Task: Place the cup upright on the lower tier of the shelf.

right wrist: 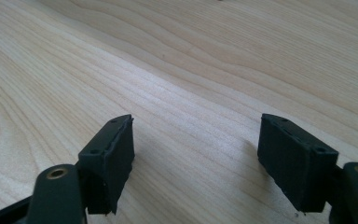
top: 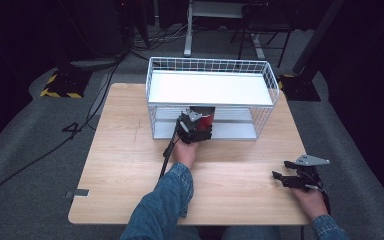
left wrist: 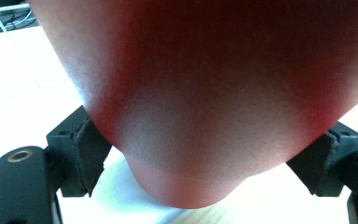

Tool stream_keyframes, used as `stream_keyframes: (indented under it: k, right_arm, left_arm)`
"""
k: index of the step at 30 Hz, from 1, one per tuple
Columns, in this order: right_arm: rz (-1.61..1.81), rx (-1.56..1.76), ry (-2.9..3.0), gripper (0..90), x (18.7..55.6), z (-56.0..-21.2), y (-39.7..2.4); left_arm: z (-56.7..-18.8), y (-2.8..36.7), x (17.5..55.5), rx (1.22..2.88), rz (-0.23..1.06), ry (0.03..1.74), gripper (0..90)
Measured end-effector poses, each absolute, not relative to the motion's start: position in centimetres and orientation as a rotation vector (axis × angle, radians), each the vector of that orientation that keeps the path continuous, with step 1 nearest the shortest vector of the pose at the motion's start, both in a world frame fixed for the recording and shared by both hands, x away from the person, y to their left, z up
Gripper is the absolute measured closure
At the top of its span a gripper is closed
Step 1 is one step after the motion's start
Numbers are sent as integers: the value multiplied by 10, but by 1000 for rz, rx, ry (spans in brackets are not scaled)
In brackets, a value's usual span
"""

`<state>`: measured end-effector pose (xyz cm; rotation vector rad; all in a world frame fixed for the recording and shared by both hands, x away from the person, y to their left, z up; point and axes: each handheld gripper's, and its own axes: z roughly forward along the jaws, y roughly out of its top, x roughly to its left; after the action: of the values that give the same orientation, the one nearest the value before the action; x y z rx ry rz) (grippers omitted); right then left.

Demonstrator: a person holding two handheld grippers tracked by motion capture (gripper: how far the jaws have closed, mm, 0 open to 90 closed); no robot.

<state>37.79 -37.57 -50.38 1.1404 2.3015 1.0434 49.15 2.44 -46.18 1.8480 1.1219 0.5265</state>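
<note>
A red cup (top: 207, 119) stands at the front of the lower shelf of a white wire rack (top: 266, 107), under its white upper shelf. My left gripper (top: 196, 128) is shut on the cup, reaching in from the front. In the left gripper view the red cup (left wrist: 205, 93) looms very close, with both black pads (left wrist: 86, 156) pressed against its sides just above its rounded bottom edge. My right gripper (top: 280, 171) rests low near the table's front right corner, apart from the rack. In the right gripper view it (right wrist: 196, 154) stands open over bare wood.
The rack sits at the back middle of the wooden table (top: 125, 165). A black cable (top: 167, 155) trails from the left gripper along the forearm. Beyond the table are a grey floor, cables and desk legs (top: 187, 35).
</note>
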Motion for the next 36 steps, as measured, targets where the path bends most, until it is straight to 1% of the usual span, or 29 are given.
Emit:
stream_keyframes:
  k: [13, 18, 23, 24, 25, 27, 28, 30, 34, 36]
  right_arm:
    - [1044, 1138, 2304, 276, 378, -504, -376]
    - [1044, 1137, 2305, 276, 378, -504, -376]
    - [1045, 1136, 2306, 277, 378, -504, -376]
    - [1044, 1136, 2306, 277, 378, -504, -376]
    - [1044, 1136, 2306, 277, 378, -504, -375]
    - [1044, 1136, 2306, 277, 378, -504, -376]
    - [1044, 1136, 2306, 277, 378, -504, -375]
    - [1044, 1136, 2306, 277, 378, -504, -375]
    - [1044, 1135, 2307, 277, 378, -504, -375]
    - [1044, 1133, 2308, 277, 377, -504, -375]
  left_arm:
    - [-466, 19, 508, 1843, 559, 1131, 168]
    - [-470, 16, 515, 1830, 548, 1152, 167]
    - [-475, 15, 519, 1823, 578, 1201, 167]
    - [-475, 16, 519, 1823, 587, 1198, 167]
    - [-476, 15, 521, 1833, 562, 1181, 167]
    - [-475, 16, 522, 1852, 554, 1157, 167]
    - [-475, 14, 521, 1838, 578, 1195, 167]
    - [-475, 12, 522, 1865, 582, 1169, 166]
    - [-475, 12, 522, 1859, 575, 1171, 162]
    - [-475, 12, 522, 1863, 598, 1163, 145]
